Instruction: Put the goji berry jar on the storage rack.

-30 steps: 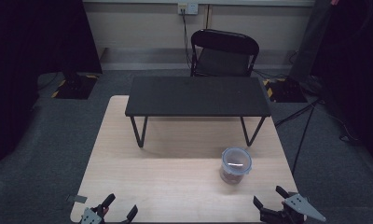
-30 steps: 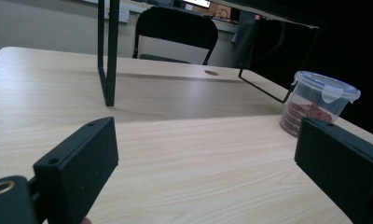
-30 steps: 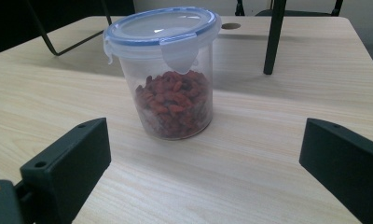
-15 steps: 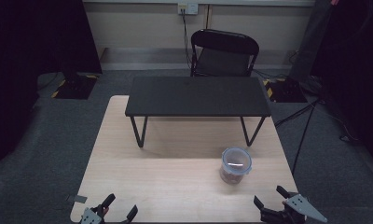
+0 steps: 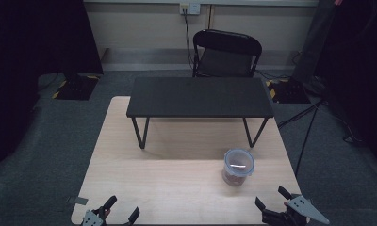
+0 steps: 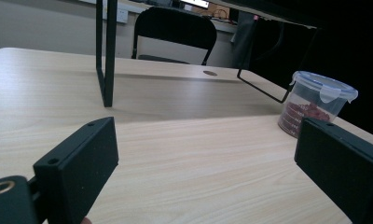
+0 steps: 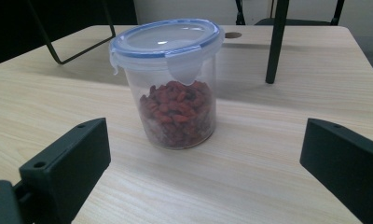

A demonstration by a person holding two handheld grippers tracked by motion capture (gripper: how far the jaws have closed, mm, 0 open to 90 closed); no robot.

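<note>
Honestly, I can read no label or writing on the jar (image 7: 168, 84); its clear wall shows red berries under a blue-rimmed lid. It stands on the wooden table (image 5: 177, 188), near my right gripper (image 5: 274, 201), jaws spread wide, empty. My left gripper (image 5: 120, 209) gapes too, holding nothing.

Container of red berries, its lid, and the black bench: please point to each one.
Container of red berries (image 7: 177, 112): right gripper view, clear wall over the berries.
Lid (image 7: 166, 37): right gripper view, centre of its top.
Black bench (image 5: 200, 96): high view, middle of its top.
</note>
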